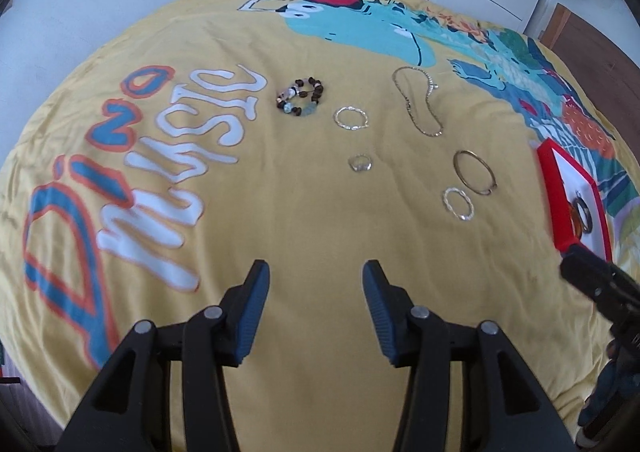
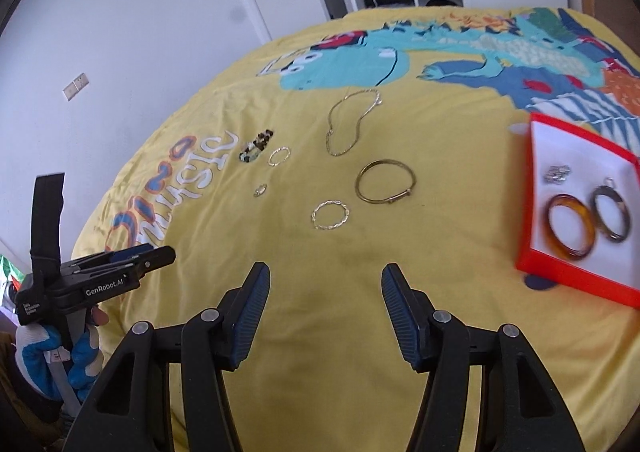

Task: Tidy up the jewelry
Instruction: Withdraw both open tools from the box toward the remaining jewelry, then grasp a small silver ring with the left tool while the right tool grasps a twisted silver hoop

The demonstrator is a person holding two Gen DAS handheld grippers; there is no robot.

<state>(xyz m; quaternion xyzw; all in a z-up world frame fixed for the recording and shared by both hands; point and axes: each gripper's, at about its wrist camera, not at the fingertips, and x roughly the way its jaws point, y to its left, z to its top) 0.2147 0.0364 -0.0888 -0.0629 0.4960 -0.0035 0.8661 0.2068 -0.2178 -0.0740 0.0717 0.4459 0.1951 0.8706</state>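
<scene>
Left tongs [image 1: 316, 276] empty and apart, silver ring [image 1: 361, 163] beyond them

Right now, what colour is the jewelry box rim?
Bright red rim, white inside; the right wrist view shows it best.

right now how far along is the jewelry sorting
Done: an amber bangle, a dark hoop and a small silver piece lie in the red box. In hand: nothing; left gripper and right gripper are open. Left: beaded bracelet, chain necklace, gold bangle, two twisted rings and a small ring.
</scene>
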